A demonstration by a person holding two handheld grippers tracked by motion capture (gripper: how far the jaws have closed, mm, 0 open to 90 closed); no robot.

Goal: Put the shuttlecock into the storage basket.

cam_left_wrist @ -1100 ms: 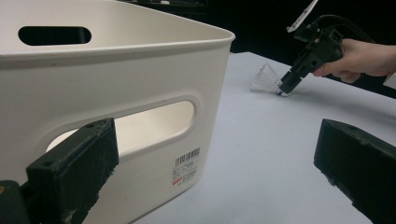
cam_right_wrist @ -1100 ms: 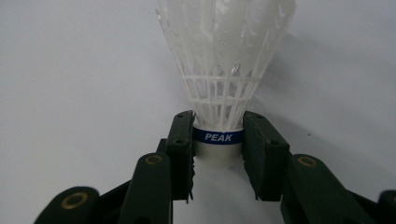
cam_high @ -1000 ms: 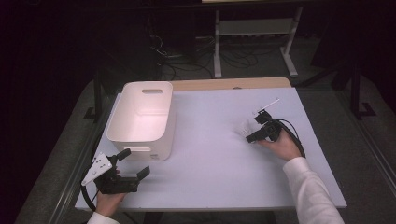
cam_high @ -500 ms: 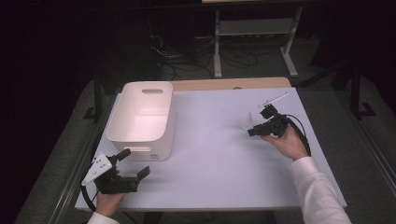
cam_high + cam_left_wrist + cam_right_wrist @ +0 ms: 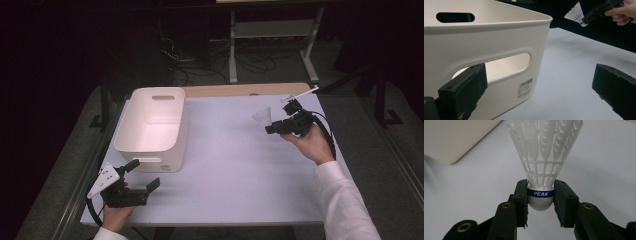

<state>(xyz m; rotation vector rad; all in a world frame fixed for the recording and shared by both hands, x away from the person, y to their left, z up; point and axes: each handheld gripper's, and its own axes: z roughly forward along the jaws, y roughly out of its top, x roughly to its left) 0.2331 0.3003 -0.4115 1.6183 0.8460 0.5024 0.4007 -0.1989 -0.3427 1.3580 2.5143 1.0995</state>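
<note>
White plastic shuttlecock (image 5: 541, 157), blue band marked PEAK around its rounded cork, clamped at the cork between the jaws of the right gripper (image 5: 540, 195), skirt pointing away from the hand. Held in the air above the white table (image 5: 235, 170), well to the right of the white bin (image 5: 150, 125) and apart from it. Seen from the left gripper view as a small white fan (image 5: 575, 13) high beyond the bin's corner. Left gripper (image 5: 142, 175) spread wide, holding nothing, just in front of the bin's near wall, one jaw close by the handle slot (image 5: 506, 62). Barcode label (image 5: 525, 88) low on that same wall.
</note>
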